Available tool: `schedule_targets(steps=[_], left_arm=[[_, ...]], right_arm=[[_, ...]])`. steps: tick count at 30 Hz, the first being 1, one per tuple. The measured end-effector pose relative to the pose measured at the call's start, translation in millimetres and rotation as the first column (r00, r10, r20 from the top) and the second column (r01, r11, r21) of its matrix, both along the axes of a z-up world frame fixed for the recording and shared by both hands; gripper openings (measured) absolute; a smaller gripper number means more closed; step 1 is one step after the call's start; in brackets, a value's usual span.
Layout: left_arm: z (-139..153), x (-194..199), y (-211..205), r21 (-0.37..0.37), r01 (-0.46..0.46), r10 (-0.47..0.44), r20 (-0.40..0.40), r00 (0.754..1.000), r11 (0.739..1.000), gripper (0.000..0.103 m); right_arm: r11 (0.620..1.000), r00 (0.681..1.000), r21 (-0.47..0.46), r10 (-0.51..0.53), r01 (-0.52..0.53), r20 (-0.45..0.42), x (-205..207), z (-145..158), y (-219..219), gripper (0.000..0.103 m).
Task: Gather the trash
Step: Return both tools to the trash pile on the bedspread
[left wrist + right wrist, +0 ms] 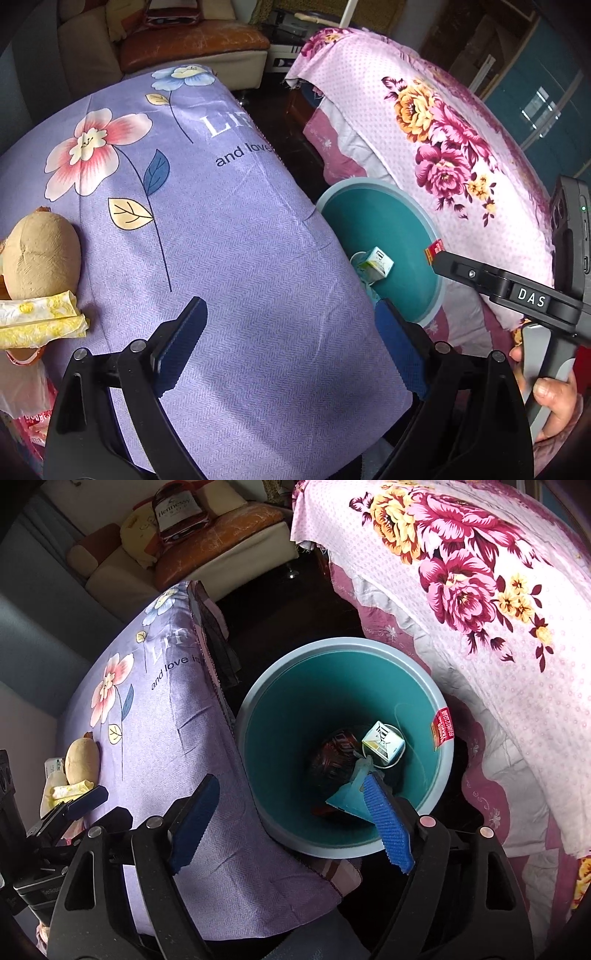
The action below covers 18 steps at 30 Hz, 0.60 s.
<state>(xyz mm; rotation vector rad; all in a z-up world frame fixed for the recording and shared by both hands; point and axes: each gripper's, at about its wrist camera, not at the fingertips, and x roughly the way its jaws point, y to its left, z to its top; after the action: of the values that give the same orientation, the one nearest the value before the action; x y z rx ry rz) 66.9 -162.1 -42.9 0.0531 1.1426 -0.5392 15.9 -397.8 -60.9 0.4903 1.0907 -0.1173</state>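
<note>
My right gripper [290, 786] stands open above the teal bin [332, 642]; nothing is pressed between its pads. Inside the bin lie a dark crumpled wrapper [332, 757], a small white carton [384, 744] and a pale blue scrap [347, 797] close to my right fingertip; I cannot tell if they touch. My left gripper [290, 314] is open and empty over the lilac flowered cloth [236, 236]. Left of it lie a brown crumpled paper lump [40, 254] and a yellow-white tissue [40, 325]. The bin [380, 229] and the carton [376, 264] also show there.
A pink flowered bedspread [480, 590] borders the bin on the right. A sofa [192, 48] stands behind the table, and a plastic bag [22, 398] lies at the table's near left. One right-gripper finger [461, 271] and the hand [554, 398] holding it show at the right.
</note>
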Motion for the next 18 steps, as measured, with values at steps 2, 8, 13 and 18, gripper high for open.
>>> schedule_targets(steps=[2, 8, 13, 18], left_arm=[[4.0, -0.9, 9.1, -0.004, -0.01, 0.01, 0.008, 1.0, 1.0, 0.092], [18.9, -4.4, 40.9, 0.001, -0.047, 0.046, 0.049, 0.998, 0.999, 0.092], [30.2, -6.3, 75.1, 0.0, -0.096, 0.095, 0.077, 0.992, 0.995, 0.093], [44.7, -7.2, 116.2, -0.025, -0.152, 0.153, 0.101, 0.983, 0.988, 0.093]], right_arm=[[1.0, 1.0, -0.007, 0.015, -0.015, 0.0, 2.2, 3.1, 9.8, 0.077], [0.997, 0.998, -0.031, 0.065, -0.065, 0.002, 8.9, 13.1, 39.9, 0.077], [0.991, 0.992, -0.05, 0.125, -0.125, 0.0, 17.6, 19.9, 71.9, 0.077], [0.977, 0.98, -0.074, 0.2, -0.199, 0.0, 26.7, 27.7, 110.9, 0.077]])
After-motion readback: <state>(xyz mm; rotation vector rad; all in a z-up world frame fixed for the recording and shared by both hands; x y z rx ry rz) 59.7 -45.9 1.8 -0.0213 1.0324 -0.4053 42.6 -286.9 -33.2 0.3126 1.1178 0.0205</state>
